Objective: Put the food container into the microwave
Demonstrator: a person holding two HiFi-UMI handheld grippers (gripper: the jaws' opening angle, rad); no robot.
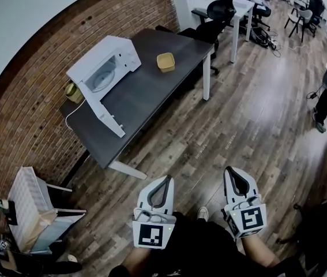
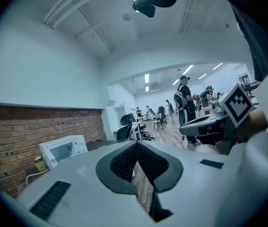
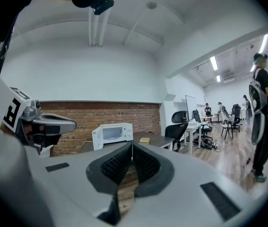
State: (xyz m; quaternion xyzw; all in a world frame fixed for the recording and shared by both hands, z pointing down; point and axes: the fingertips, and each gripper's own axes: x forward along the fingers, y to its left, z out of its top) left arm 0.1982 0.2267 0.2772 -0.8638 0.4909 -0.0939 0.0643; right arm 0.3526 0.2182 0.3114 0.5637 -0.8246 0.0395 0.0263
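Both hand-held grippers sit low in front of me over the wooden floor, well short of the table, so nothing is in reach yet.

Now the food container: it's a small, shallow, tan square tub with an open top, standing alone near the far end of the table. It is well apart from the microwave and touches nothing else. I'd guess it's light and thin-walled, probably plastic, so a hard squeeze could flex it or make it slip. I can't tell from here whether anything is inside, so I'd keep it level. My pick is one side wall at the rim, one jaw inside and one outside.

The microwave stands by the brick wall with its door swung open, so the way in looks free.

My left hand-held gripper has its jaws closed together with nothing between them. My right hand-held gripper is the same, pads meeting and empty. Either one must open before it can take that rim.
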